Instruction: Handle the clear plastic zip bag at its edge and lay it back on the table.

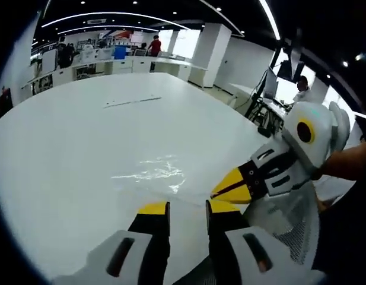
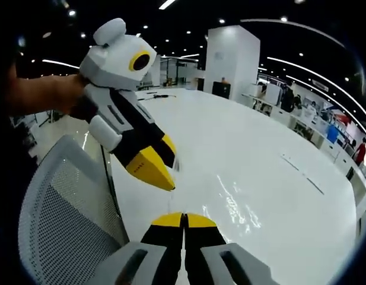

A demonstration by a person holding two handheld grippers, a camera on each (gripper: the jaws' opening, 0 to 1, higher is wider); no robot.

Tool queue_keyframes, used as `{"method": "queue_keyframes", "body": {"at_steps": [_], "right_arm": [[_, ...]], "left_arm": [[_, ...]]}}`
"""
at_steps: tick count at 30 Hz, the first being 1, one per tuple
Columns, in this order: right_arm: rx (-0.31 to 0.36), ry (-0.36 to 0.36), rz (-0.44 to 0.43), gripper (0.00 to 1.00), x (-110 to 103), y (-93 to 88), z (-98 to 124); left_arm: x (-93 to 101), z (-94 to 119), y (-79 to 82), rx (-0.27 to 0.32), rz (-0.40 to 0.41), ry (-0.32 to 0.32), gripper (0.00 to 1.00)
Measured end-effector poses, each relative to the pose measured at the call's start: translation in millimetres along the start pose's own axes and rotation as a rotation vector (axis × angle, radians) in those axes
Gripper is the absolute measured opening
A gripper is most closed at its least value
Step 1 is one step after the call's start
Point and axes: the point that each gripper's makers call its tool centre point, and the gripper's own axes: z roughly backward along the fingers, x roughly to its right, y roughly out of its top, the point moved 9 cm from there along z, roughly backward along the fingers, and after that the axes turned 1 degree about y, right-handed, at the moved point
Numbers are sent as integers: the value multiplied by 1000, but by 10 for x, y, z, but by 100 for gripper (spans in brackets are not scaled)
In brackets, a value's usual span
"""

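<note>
**Q:** Left gripper [image 1: 187,209] first: how does it stand, and what could go wrong?

**A:** In the left gripper view its yellow-tipped jaws are spread with nothing between them, hovering above the white table [image 1: 82,136]. The clear plastic zip bag [image 1: 148,172] lies flat just ahead of the jaw tips, visible mostly as glare. My worry is that a film so thin and flat gives the jaws no lip, so they may scrape the tabletop and push the bag away instead of catching its edge. The right gripper [image 1: 221,193] comes in from the right, held by a bare forearm, its tip near the bag's closest edge.

**Q:** And the right gripper view?

**A:** Its own jaws [image 2: 184,221] are pressed together; I cannot see bag material between them. The bag [image 2: 239,208] lies ahead and slightly right of them. The left gripper [image 2: 162,163] angles down from the upper left, gripped by a hand, and a mesh chair back [image 2: 58,225] sits at lower left. With both tips converging on one edge, they could knock each other or crumple the bag.
</note>
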Motion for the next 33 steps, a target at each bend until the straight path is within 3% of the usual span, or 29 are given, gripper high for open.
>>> {"method": "queue_keyframes", "body": {"at_steps": [7,12,22,33], "right_arm": [[10,-4,1,0,-7,37,1],[24,-23,-5,0,65,85,20],[70,-76,3,0,224,265,137],[105,-138,-5,0,355,347,231]], "left_arm": [[-49,-62,2,-11,2,10,7],[-53,-61,28,-15,-10,23,3],[-55,-46,167,9,-31,38,0],[-49,-58,116,-15,-43,44,0]]}}
